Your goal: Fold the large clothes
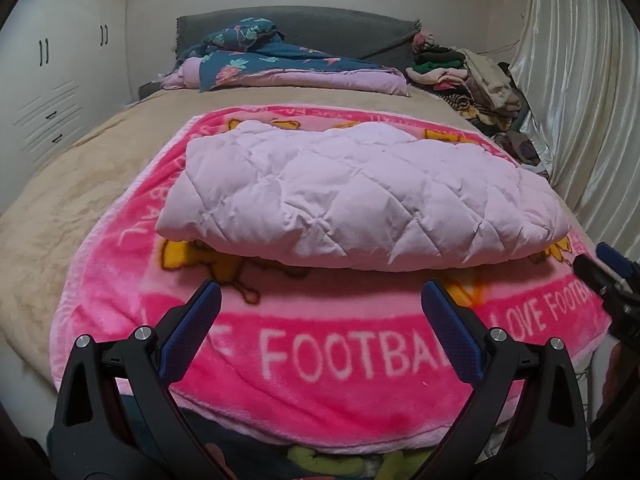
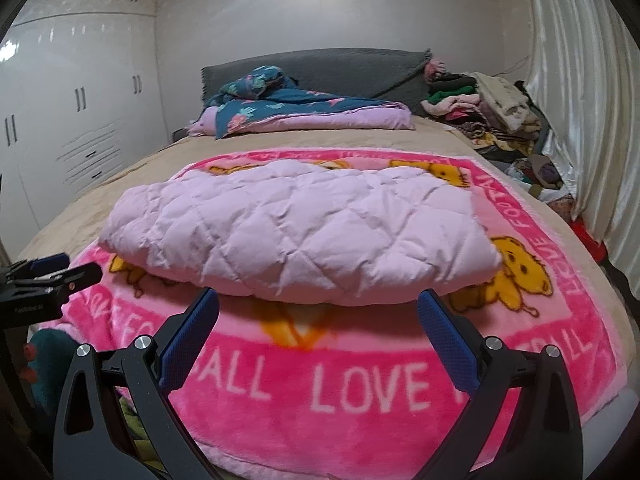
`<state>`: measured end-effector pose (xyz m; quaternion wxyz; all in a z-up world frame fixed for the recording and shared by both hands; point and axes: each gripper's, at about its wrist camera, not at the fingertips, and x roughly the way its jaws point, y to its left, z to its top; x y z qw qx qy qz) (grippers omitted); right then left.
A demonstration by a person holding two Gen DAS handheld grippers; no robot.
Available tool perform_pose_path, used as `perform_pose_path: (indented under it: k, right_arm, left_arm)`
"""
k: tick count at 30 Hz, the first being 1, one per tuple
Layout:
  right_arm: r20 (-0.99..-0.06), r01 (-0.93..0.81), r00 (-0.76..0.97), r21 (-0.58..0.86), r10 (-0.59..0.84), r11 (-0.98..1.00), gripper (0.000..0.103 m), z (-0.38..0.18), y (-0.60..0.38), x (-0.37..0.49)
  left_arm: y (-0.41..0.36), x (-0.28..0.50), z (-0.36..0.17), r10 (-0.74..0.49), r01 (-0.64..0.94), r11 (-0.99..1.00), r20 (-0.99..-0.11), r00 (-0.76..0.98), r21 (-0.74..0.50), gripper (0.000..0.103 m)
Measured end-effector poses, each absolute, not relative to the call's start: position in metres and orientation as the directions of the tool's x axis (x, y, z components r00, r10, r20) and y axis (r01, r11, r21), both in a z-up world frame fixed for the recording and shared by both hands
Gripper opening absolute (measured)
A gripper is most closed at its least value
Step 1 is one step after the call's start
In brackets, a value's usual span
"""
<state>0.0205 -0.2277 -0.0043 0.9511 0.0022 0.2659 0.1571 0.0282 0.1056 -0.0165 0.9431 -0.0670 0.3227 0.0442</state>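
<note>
A pale lilac quilted jacket (image 1: 360, 200) lies folded into a thick rectangular bundle on a bright pink fleece blanket (image 1: 340, 360) printed with yellow cartoon bears and white lettering that reads LOVE and FOOTBALL. The blanket is spread over the near end of a bed covered by a beige bedspread (image 1: 80, 184). The bundle sits roughly at the centre of the blanket, its folded edge facing the grippers, with stitched diamond panels on top. The left gripper (image 1: 320, 300) hangs above the blanket just short of the bundle's near edge, blue-padded fingers (image 1: 192, 332) spread wide and gripping nothing. The right gripper (image 2: 318, 306) hangs beside it in the same posture, jaws wide apart and empty, likewise just short of the near edge. Each gripper appears at the margin of the other's view. At the head of the bed, a dark blue floral quilt (image 1: 260, 56) with a lilac lining is heaped against a grey headboard (image 1: 340, 28). A loose pile of mixed clothes (image 1: 472, 80) occupies the far right corner beside a shiny white curtain (image 1: 580, 80). A white wardrobe (image 1: 60, 60) lines the left wall.
</note>
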Motion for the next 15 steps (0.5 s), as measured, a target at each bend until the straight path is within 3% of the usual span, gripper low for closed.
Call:
perform_pose_path:
  k: [5,8,11,15]
  right_arm:
    - [-0.507,-0.153,0.84,0.123,0.194,0.981,0.099,-0.011,-0.275,0.026]
    - [-0.517,0.029,0.855,0.138,0.047,0.99,0.099,-0.023,-0.336,0.031]
    - [-0.578,0.328,0.796,0.163,-0.179,0.93,0.099,-0.055,-0.446,0.034]
    - [-0.678,0.688,0.556,0.052,-0.48,0.724,0.099,-0.106,-0.584,0.017]
  left_arm:
    - [0.139,0.025,-0.026,0.059,-0.166,0.981,-0.648,0.759,-0.105,0.094]
    - [0.18,0.036,-0.033,0.041,-0.216,0.961,-0.677,0.735,-0.176,0.094]
    - [0.253,0.048,-0.036,0.055,-0.31,0.919,-0.702,0.71,-0.241,0.094]
    - [0.381,0.059,-0.037,0.259,-0.508,0.845,-0.702,0.663,-0.168,0.094]
